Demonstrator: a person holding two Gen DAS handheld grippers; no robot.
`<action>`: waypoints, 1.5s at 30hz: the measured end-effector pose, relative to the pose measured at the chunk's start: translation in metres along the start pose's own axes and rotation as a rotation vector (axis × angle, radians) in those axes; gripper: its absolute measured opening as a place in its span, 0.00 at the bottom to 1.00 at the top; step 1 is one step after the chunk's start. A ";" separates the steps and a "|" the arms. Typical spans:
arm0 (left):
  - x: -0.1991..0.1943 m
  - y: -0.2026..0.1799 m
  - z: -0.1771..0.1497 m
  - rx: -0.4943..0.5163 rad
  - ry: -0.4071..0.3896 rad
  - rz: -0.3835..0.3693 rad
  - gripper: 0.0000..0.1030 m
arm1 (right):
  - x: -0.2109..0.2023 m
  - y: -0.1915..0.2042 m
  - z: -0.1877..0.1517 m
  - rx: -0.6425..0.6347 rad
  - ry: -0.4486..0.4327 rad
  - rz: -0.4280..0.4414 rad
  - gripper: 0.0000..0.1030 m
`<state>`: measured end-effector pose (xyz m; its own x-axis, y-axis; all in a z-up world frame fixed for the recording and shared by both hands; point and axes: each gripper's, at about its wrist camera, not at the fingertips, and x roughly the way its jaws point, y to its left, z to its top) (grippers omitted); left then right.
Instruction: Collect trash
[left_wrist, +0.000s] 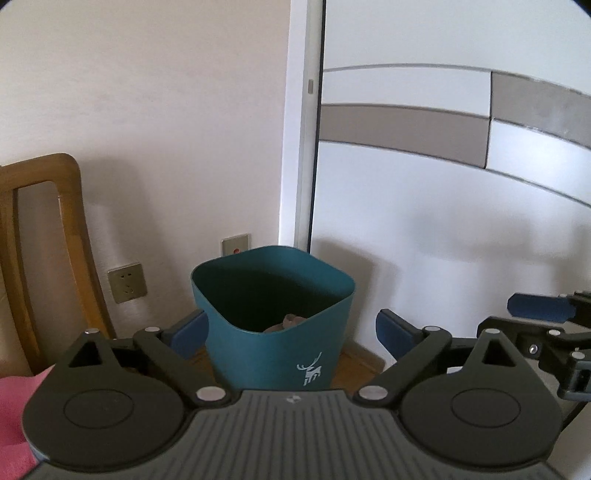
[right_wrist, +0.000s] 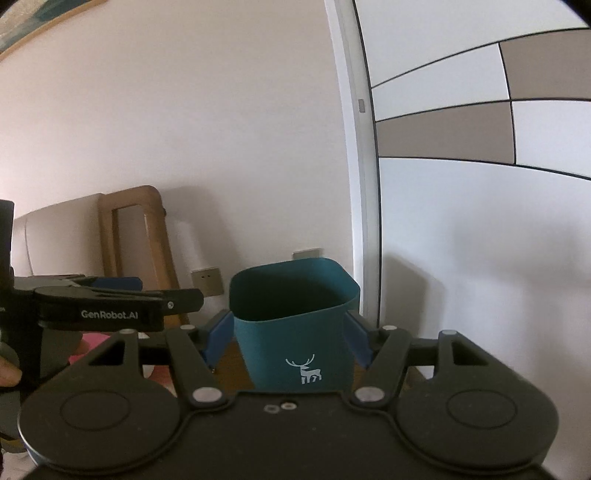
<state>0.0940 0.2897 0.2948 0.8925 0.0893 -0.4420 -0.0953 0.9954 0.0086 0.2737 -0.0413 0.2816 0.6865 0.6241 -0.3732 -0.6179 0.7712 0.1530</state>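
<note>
A teal bin (left_wrist: 273, 354) with a white deer print stands on the wooden floor against the wall. Crumpled grey trash (left_wrist: 290, 320) lies at its bottom. My left gripper (left_wrist: 290, 332) hovers in front of the bin, open, with nothing between its blue pads (left_wrist: 188, 332). In the left wrist view my right gripper (left_wrist: 532, 314) shows at the right edge, beside the bin and apart from it. In the right wrist view the bin (right_wrist: 295, 339) sits beyond my right gripper (right_wrist: 288, 339), which is open and empty. My left gripper (right_wrist: 170, 291) reaches in from the left.
A wooden chair back (left_wrist: 44, 240) leans at the left wall. Two wall sockets (left_wrist: 127, 282) sit low behind the bin. A white door frame (left_wrist: 303, 147) and a white-and-grey panelled door (left_wrist: 443, 184) rise at the right. Pink cloth (left_wrist: 14, 424) lies at the lower left.
</note>
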 end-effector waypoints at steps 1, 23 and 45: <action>-0.004 -0.001 -0.002 -0.006 -0.008 -0.007 0.95 | -0.004 0.001 -0.001 -0.002 -0.002 0.006 0.63; -0.064 -0.016 -0.014 -0.021 -0.072 -0.008 0.96 | -0.053 0.017 -0.002 -0.015 -0.045 0.075 0.64; -0.079 -0.019 -0.003 -0.002 -0.114 0.051 0.97 | -0.069 0.022 0.003 -0.005 -0.071 0.086 0.65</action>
<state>0.0240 0.2634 0.3271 0.9307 0.1435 -0.3363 -0.1429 0.9894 0.0265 0.2138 -0.0670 0.3130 0.6563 0.6954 -0.2928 -0.6775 0.7139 0.1770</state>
